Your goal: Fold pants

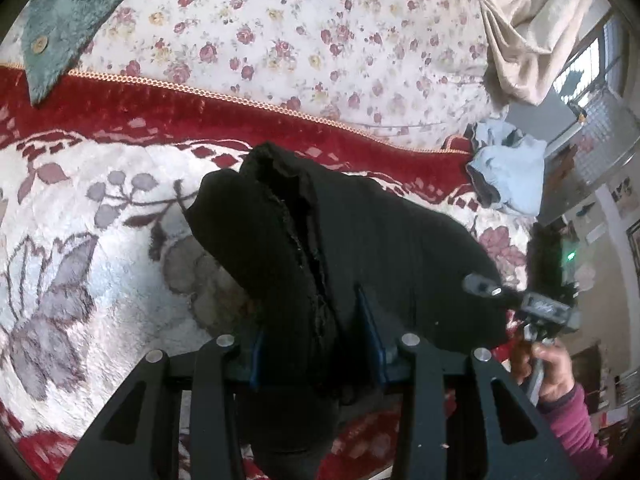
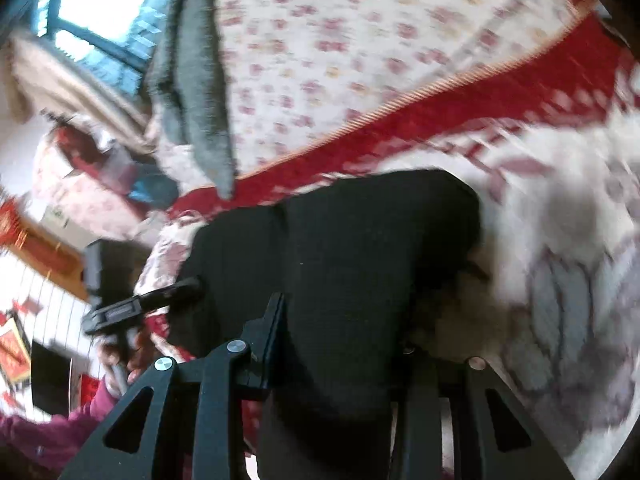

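Observation:
The black pants (image 1: 360,240) hang bunched above a red and white plush blanket (image 1: 80,220). My left gripper (image 1: 316,344) is shut on the pants; thick cloth fills the gap between its blue-padded fingers. In the left wrist view my right gripper (image 1: 492,292) grips the pants' right edge. In the right wrist view the pants (image 2: 360,260) drape over my right gripper (image 2: 340,332), which is shut on them; its right finger is hidden under cloth. My left gripper (image 2: 188,286) holds the pants' left edge there. That view is blurred.
A floral sheet (image 1: 300,40) covers the bed beyond the blanket. A teal fuzzy garment (image 1: 64,20) lies at the far left, a light blue garment (image 1: 508,168) at the right edge, a beige curtain (image 1: 532,32) by the window.

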Available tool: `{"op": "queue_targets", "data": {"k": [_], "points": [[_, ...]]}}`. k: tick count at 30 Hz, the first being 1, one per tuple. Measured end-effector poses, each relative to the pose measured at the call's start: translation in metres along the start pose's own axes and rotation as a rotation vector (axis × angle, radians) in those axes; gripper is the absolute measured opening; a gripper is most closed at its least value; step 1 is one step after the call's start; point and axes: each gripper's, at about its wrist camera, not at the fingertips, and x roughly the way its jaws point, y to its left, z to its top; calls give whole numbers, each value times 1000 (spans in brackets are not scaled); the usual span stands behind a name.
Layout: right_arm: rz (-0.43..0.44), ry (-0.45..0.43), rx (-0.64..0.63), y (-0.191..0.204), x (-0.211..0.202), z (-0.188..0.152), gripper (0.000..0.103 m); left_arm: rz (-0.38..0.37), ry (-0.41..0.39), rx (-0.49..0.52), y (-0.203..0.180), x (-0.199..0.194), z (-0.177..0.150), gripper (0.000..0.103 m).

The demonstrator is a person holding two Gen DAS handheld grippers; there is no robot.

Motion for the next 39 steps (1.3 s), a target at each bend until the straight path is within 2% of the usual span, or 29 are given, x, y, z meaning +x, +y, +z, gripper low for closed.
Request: {"op": "queue_targets", "data": {"k": [2, 3, 4, 5, 8, 10, 17, 23, 25, 30, 39], "points": [[-91, 8, 1, -2, 5, -3, 53, 26, -7, -9, 6, 1, -4, 54], [-150, -1, 3, 0, 6, -5, 68, 42, -8, -8, 7, 3, -5, 59], [-191, -10, 1, 2, 6, -5, 80, 53, -11, -6, 10, 4, -8, 63], [-237, -19, -5, 4, 5, -5, 82, 64, -18, -6, 13, 6, -11, 71], [-341, -49, -53, 12, -4, -6, 85, 91, -56, -9, 19, 4, -14, 82], [-393, -77, -65, 19, -13, -7, 86, 132, -86, 7, 18, -1, -17, 85], [-439, -182, -146, 55, -37, -23, 90, 278, -213, 95, -12, -28, -27, 87], [-469, -281, -158, 85, -31, -42, 91, 344, -311, 121, -41, -37, -40, 88], [-485, -302, -157, 90, -27, -48, 92, 360, -324, 124, -50, -33, -44, 88], [-490, -278, -131, 92, -10, -56, 93, 414, -331, 125, -65, -22, -53, 88], [-500, -289, -128, 95, 1, -65, 94, 457, -316, 174, -79, -11, -62, 88]]}}
